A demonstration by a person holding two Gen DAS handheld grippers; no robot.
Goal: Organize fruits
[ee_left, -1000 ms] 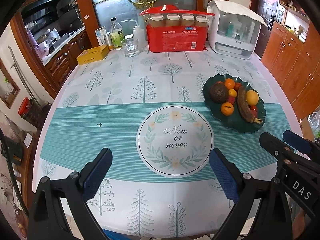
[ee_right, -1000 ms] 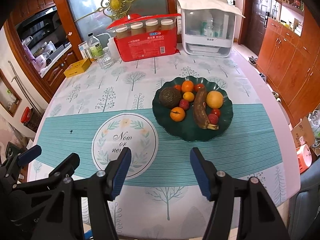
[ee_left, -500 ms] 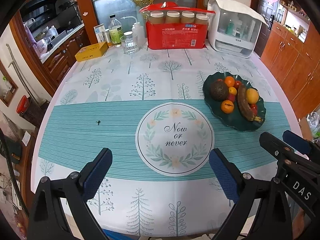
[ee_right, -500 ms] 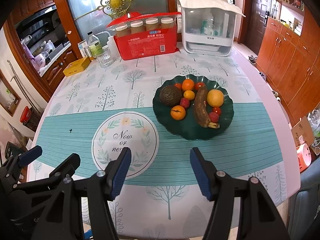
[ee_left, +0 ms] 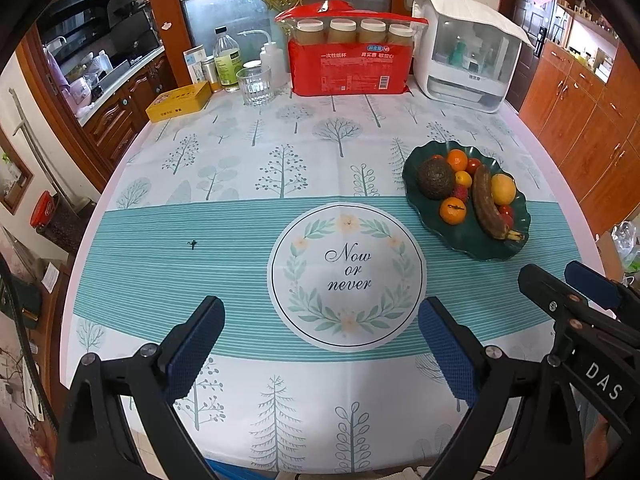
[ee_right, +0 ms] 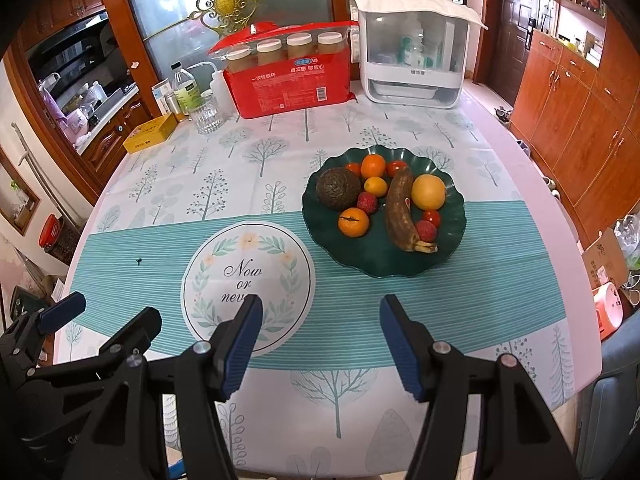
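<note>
A dark green plate (ee_right: 372, 256) (ee_left: 468, 244) on the table's right side holds a brown banana (ee_right: 398, 210), a dark avocado (ee_right: 338, 188), oranges (ee_right: 353, 222), a yellow fruit (ee_right: 428, 191) and small red fruits. My right gripper (ee_right: 320, 344) is open and empty above the near table edge, short of the plate. My left gripper (ee_left: 320, 344) is open and empty over the near edge, left of the plate. The right gripper also shows at the right of the left wrist view (ee_left: 576, 288).
At the table's back stand a red pack of paper cups (ee_left: 348, 64), a white appliance (ee_left: 464, 52), a drinking glass (ee_left: 254, 86), bottles (ee_left: 226, 60) and a yellow box (ee_left: 180, 100). Wooden cabinets (ee_right: 580, 100) line the right wall.
Both grippers have pulled back slightly and tilted, so the table and plate sit a little lower in view. Both stay open and empty.
</note>
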